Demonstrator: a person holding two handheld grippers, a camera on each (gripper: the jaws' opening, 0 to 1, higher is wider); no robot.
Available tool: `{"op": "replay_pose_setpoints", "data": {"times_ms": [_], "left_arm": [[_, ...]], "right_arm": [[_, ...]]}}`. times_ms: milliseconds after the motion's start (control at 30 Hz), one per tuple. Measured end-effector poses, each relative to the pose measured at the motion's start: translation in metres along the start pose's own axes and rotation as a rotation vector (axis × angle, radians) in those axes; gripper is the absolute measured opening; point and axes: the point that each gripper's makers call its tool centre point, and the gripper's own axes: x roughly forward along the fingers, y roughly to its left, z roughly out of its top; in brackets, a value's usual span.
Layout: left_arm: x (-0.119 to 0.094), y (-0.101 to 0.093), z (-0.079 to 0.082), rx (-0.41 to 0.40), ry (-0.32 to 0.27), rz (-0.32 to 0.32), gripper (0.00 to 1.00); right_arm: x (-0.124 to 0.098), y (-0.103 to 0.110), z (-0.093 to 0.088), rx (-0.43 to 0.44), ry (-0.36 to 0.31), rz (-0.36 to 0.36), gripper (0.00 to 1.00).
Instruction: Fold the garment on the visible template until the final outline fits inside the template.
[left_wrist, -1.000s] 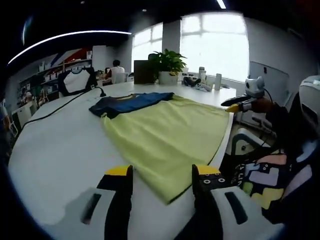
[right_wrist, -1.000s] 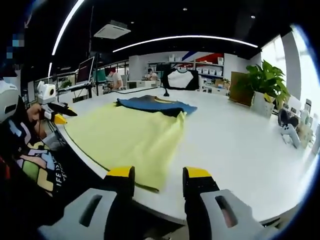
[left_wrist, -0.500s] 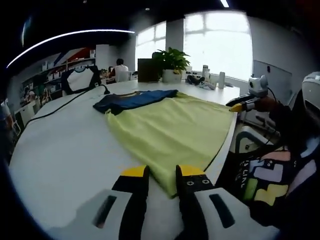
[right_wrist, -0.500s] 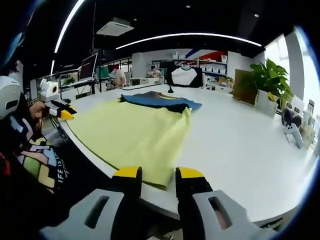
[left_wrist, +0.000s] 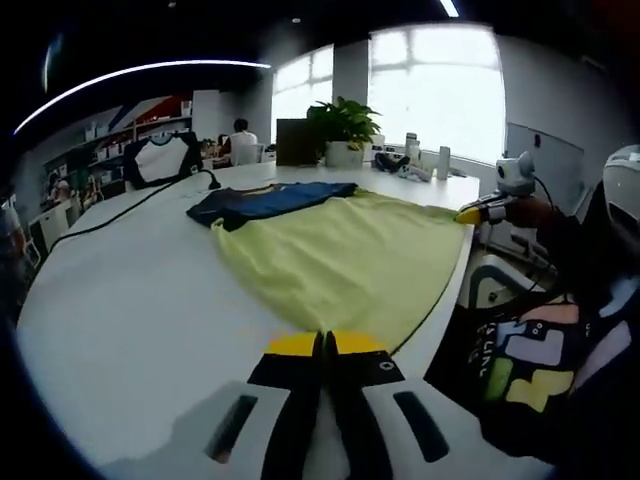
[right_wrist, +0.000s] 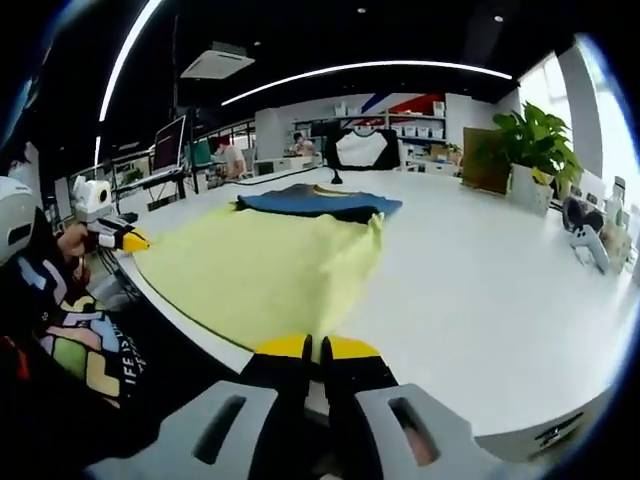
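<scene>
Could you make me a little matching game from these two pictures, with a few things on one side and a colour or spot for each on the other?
Things:
1. garment
2. plant
3. left gripper
4. cable

Descriptions:
A. black, trailing across the white table
B. jaws closed on the near hem
C. yellow with a dark blue top part, lying flat
D. green, in a white pot at the far edge

Pairs: 1-C, 2-D, 3-B, 4-A
</scene>
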Motion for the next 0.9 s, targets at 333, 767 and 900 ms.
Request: {"op": "replay_pose_setpoints", "data": {"times_ms": [333, 767, 900], "left_arm": [[-0.014, -0.003, 0.026, -0.054, -0.11, -0.019, 0.02], [-0.033, -0.002, 0.061, 0.018, -0.185, 0.019, 0.02], [-0.041, -0.001, 0.074, 0.022, -0.217, 0.026, 0.02]], "right_arm": [[-0.012, 0.007, 0.021, -0.04, -0.082, -0.007, 0.02], [-0.029, 0.016, 0.066, -0.09, -0.167, 0.001, 0.02], [-0.034, 0.02, 0.082, -0.147, -0.193, -0.01, 0.02]]}}
